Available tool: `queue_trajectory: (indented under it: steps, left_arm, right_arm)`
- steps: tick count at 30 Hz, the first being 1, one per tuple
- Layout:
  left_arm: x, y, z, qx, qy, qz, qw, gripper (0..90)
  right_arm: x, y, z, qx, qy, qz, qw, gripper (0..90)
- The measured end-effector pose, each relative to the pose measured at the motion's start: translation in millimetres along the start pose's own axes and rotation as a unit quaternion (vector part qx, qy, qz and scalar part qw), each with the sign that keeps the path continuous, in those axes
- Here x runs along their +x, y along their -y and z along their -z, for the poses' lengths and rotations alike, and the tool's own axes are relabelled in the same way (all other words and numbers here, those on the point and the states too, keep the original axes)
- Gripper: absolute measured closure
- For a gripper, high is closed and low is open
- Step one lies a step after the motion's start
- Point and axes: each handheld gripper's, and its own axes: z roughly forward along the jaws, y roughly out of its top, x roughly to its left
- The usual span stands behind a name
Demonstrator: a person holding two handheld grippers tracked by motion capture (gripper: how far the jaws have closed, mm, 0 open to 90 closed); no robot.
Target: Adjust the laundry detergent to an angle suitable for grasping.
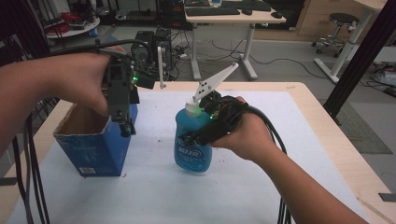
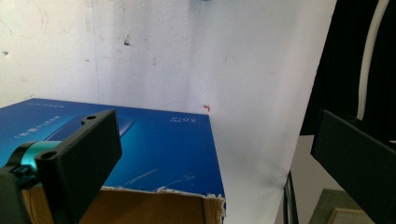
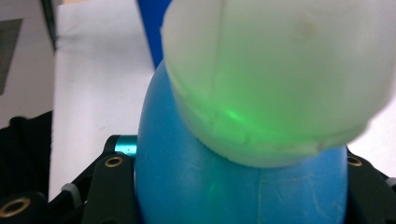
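Two grippers are in use. My right gripper [image 1: 205, 133] is clamped on the translucent blue plastic bottle with a white cap [image 1: 193, 140], holding it upright near the table's centre, apparently for transfer. My left gripper [image 1: 125, 126], jaws spread and holding nothing, hovers at nine o'clock over the open blue cardboard box [image 1: 93, 144], seemingly to steady it.

Glossy plastic bottle [image 1: 192, 149]; torn cardboard box [image 1: 100, 151]
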Motion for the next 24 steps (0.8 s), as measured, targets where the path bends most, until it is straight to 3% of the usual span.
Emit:
queue_trajectory:
  steps: [5, 13, 24]
  left_arm:
    - [0.6, -0.9, -1.4, 0.002, 0.002, 0.001, 1.0000, 1.7]
    - [1.8, -1.1, -3.7, 0.002, 0.005, 0.001, 1.0000, 1.7]
    - [2.2, -1.8, -4.4, 0.002, 0.006, -0.001, 1.0000, 1.7]
  right_arm:
    - [6.1, 1.7, 0.7, 0.001, -0.034, 0.043, 0.9985, 43.6]
    - [11.6, 8.3, -1.7, 0.002, -0.058, 0.082, 0.9950, 43.6]
    - [13.8, 18.4, -10.8, -0.007, -0.080, 0.095, 0.9922, 43.6]
